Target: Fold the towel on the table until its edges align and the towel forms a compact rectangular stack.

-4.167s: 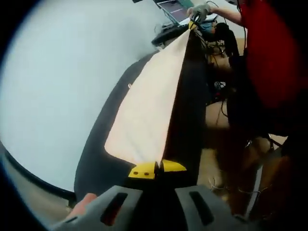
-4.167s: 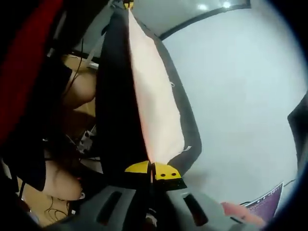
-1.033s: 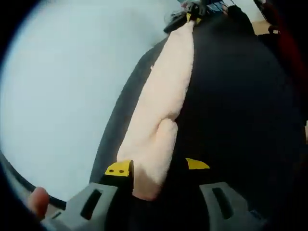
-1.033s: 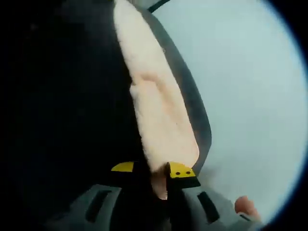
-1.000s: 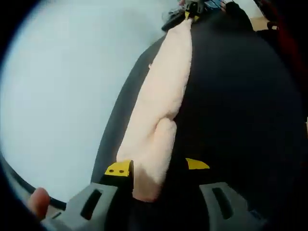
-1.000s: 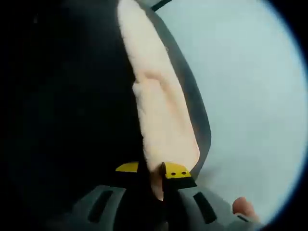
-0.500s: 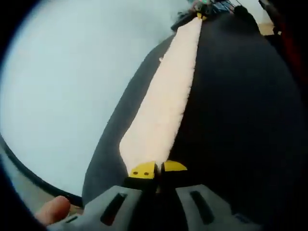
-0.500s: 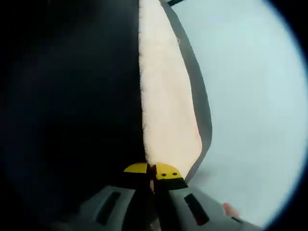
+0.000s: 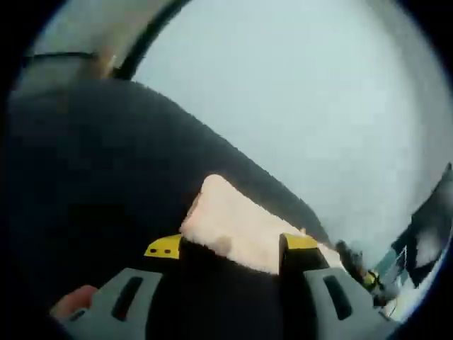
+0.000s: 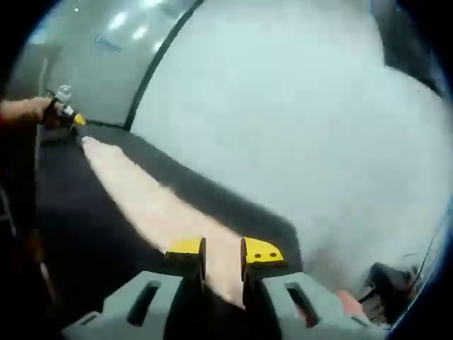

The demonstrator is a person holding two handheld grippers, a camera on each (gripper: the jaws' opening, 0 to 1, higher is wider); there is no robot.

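Note:
The towel lies along the white table [image 9: 297,106], dark with a long cream strip [image 10: 141,198] on top. My left gripper [image 9: 232,245] is open, its yellow-tipped jaws set wide on either side of one end of the cream strip [image 9: 233,223]. At the other end, my right gripper [image 10: 223,249] is open with a narrower gap, and the strip runs under and between its jaws. The left gripper [image 10: 67,113] sits at the strip's far end in the right gripper view. The right gripper [image 9: 364,278] is small at the lower right of the left gripper view.
The white table [image 10: 297,127] stretches beyond the towel to a dark edge line [image 10: 159,64]. A hand [image 10: 28,110] holds the far gripper. Dark objects sit near the table's end [image 10: 389,280] and at the side [image 9: 425,227].
Both grippers were shut on the towel's cream edge half a second ago; now both are open and the towel rests on the table. Both views have swung round.

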